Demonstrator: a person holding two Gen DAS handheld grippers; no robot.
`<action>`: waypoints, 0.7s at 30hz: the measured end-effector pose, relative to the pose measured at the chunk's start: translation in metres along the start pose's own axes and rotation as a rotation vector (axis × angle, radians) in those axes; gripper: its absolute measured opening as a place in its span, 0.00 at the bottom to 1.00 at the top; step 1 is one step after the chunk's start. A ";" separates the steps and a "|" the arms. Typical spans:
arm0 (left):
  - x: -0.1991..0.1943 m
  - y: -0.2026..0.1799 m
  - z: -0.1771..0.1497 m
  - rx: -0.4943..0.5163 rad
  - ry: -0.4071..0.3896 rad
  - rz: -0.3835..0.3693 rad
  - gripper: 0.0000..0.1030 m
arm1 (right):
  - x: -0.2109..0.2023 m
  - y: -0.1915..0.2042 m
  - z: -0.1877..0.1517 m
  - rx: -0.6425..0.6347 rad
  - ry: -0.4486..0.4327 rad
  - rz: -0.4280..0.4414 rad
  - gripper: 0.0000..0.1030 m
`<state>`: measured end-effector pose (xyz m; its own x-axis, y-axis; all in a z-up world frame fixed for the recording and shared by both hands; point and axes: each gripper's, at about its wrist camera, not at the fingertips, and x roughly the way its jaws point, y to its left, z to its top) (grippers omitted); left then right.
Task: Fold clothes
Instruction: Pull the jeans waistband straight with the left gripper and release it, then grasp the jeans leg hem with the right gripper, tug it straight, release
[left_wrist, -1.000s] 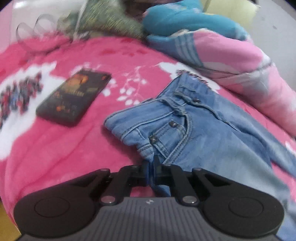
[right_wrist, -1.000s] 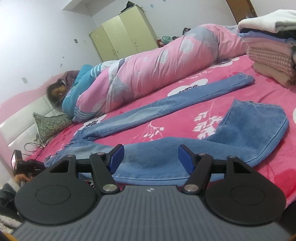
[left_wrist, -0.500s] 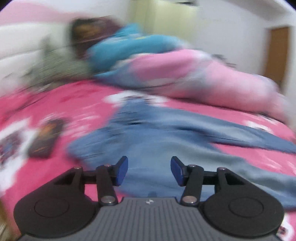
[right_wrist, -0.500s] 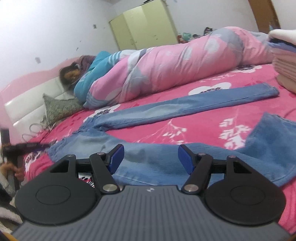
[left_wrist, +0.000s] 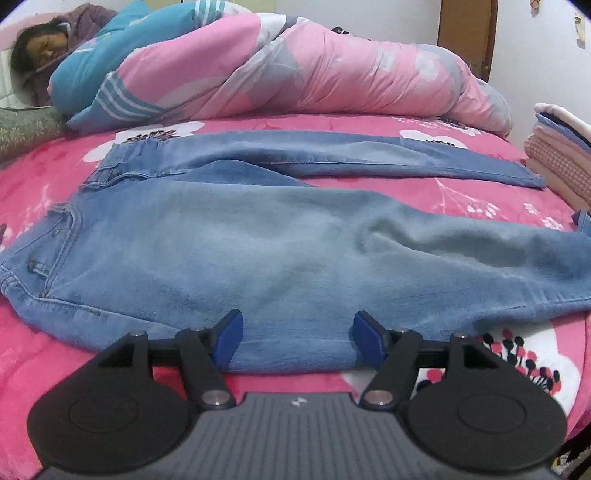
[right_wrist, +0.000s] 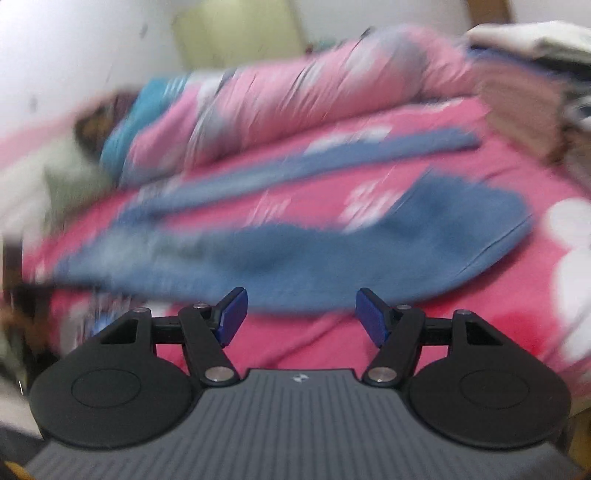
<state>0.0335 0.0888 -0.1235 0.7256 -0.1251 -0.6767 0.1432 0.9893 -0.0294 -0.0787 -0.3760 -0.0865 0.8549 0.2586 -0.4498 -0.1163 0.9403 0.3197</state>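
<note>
The jeans (left_wrist: 280, 236) lie spread on the bed (left_wrist: 55, 369), legs apart. Left gripper (left_wrist: 297, 334) fingers are opening, empty; right gripper (right_wrist: 297, 315) gapes, empty. Best grab 1 leg's hem and lay it squarely over the other

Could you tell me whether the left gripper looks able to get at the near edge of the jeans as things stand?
Probably yes: the left gripper, jaws opening, sits right over the near edge of the jeans, nothing in between.

Bed with pink floral blanket (left_wrist: 461, 199). On it: blue jeans (left_wrist: 258, 251) spread flat, legs apart; rolled pink quilt (left_wrist: 332, 74) along far side (person tucked under); folded clothes stack (left_wrist: 561, 166) at right edge.
</note>
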 end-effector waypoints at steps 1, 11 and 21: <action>0.000 -0.001 0.001 -0.001 0.002 0.006 0.67 | -0.006 -0.012 0.010 0.021 -0.038 -0.019 0.63; 0.007 -0.008 0.003 -0.027 -0.002 0.042 0.74 | 0.056 -0.120 0.097 -0.056 -0.041 -0.091 0.83; 0.013 -0.007 0.006 -0.035 -0.008 0.038 0.81 | 0.154 -0.174 0.107 0.002 0.328 -0.050 0.71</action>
<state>0.0455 0.0799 -0.1279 0.7353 -0.0881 -0.6719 0.0918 0.9953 -0.0301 0.1273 -0.5232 -0.1224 0.6511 0.2695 -0.7095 -0.0770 0.9535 0.2914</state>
